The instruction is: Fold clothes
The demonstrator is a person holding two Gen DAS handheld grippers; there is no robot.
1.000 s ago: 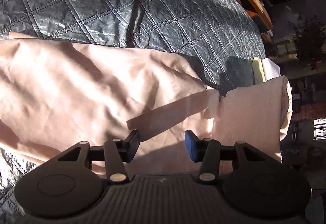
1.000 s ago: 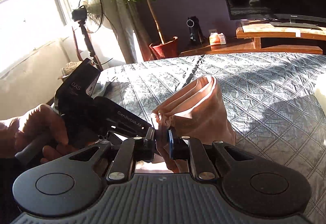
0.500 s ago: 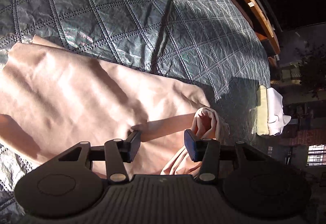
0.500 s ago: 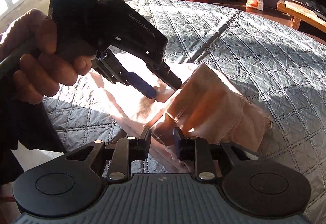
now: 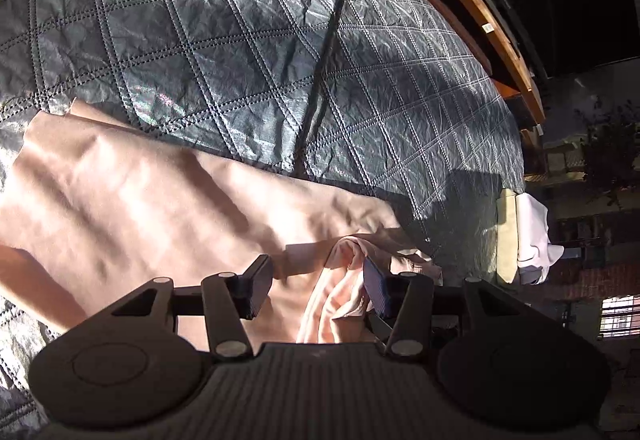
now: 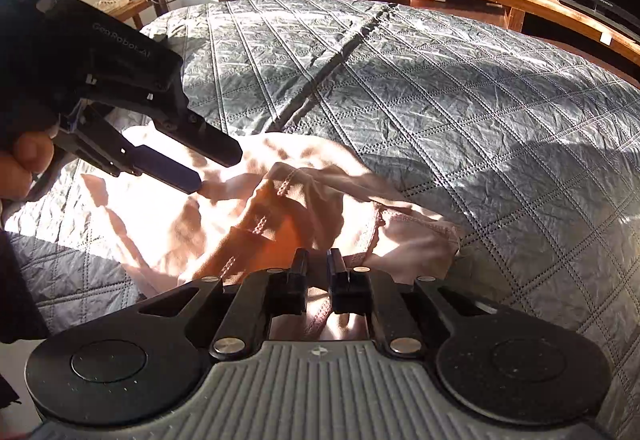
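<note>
Since half a second ago, the pink garment [image 6: 320,196] is being lowered onto the quilted bed [image 6: 460,88]. Its bunched hem is still being pinched between the nearly closed fingers of the right tool [image 6: 318,272]. The left tool [image 5: 318,288] is being held wide open, gripping nothing, over the flatter part.

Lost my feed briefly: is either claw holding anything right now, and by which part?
The right claw pinches the pink garment at a bunched, stitched hem edge. The left claw is open above the cloth, gripping nothing.
</note>
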